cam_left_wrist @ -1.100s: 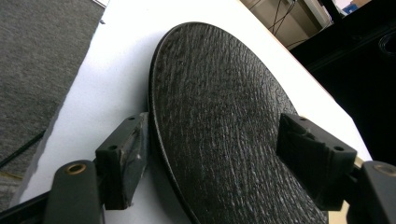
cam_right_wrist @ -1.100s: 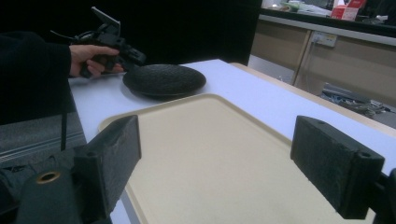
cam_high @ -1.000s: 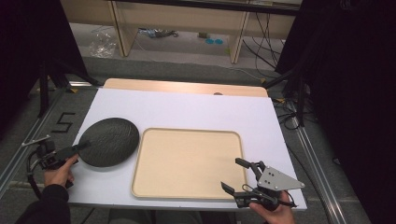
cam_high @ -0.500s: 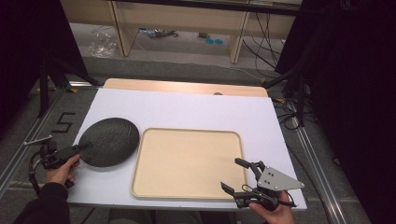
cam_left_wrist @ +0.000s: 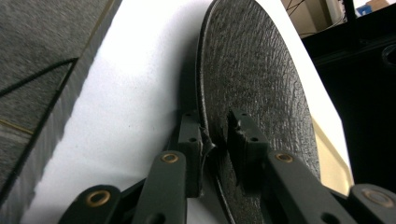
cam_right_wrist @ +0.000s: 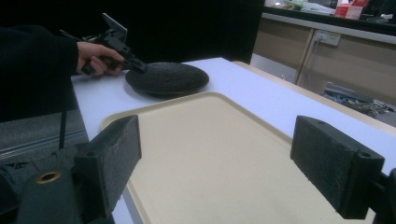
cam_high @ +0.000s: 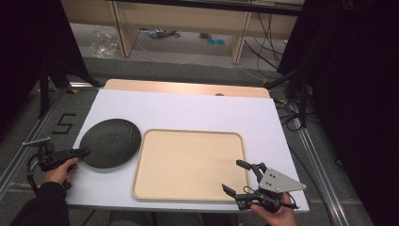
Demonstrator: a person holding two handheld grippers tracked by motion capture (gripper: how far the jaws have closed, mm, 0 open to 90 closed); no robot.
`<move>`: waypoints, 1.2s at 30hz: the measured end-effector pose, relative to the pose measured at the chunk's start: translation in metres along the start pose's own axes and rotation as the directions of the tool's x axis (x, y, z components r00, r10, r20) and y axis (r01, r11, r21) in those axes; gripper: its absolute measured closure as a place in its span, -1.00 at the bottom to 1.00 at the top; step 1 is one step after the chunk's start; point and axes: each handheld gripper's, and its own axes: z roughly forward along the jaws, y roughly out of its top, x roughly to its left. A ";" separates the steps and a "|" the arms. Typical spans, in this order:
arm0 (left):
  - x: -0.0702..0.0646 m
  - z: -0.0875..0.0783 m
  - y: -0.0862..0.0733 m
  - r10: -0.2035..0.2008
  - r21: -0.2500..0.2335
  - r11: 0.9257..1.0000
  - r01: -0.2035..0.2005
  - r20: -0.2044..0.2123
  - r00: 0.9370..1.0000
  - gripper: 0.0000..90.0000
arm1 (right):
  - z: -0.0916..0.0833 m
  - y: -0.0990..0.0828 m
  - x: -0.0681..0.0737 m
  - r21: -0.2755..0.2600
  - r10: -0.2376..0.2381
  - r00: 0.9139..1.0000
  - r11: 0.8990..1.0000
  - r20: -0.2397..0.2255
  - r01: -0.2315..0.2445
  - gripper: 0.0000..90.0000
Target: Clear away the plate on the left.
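The left gripper [cam_high: 84, 151], jaws just closing, clamped the black plate [cam_high: 111, 142] at its near rim; stiff, probably heavy and breakable, so it needed firm edge grip.

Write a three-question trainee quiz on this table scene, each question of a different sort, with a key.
1. True or false: the left gripper has its fingers closed on the rim of the black plate.
2. Multiple choice: where does the black plate sit? A) on the beige tray B) on the white table beside the tray's left edge C) on the floor
3. Fill in: the right gripper, at the near right corner of the beige tray, has its fingers ____.

Key: 1 true; 2 B, on the white table; 3 open, with nothing between them.
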 end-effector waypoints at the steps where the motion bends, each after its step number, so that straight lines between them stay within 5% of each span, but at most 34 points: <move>1: 0.001 0.000 0.000 -0.012 0.006 1.000 0.012 0.011 1.000 0.70 | 0.000 0.000 0.000 -0.001 0.001 1.000 1.000 0.001 -0.001 -0.61; 6: 0.003 -0.003 0.001 -0.051 0.013 0.999 0.050 0.055 0.997 0.75 | 0.000 0.000 0.000 0.002 -0.001 1.000 1.000 0.000 0.001 -0.61; 8: 0.005 -0.006 0.001 -0.088 0.003 0.996 0.088 0.120 0.989 0.84 | 0.001 0.000 0.000 -0.006 0.008 1.000 1.000 0.007 -0.007 -0.61; 19: 0.001 -0.010 -0.001 -0.117 -0.022 0.992 0.121 0.134 0.984 0.91 | 0.001 0.000 0.000 -0.008 0.008 1.000 1.000 0.000 -0.008 -0.61; 31: -0.011 -0.017 -0.004 -0.098 -0.107 0.988 0.110 0.113 0.989 0.91 | 0.002 0.000 -0.001 -0.014 0.010 1.000 1.000 -0.012 -0.010 -0.61; 32: -0.013 -0.017 -0.005 -0.110 -0.108 0.987 0.119 0.085 0.990 0.91 | 0.002 0.000 -0.001 -0.014 0.010 1.000 1.000 -0.012 -0.010 -0.61; 36: -0.011 -0.017 -0.005 -0.141 -0.109 0.982 0.155 0.124 0.982 0.90 | 0.001 0.000 0.000 -0.001 0.009 1.000 1.000 -0.002 -0.009 -0.61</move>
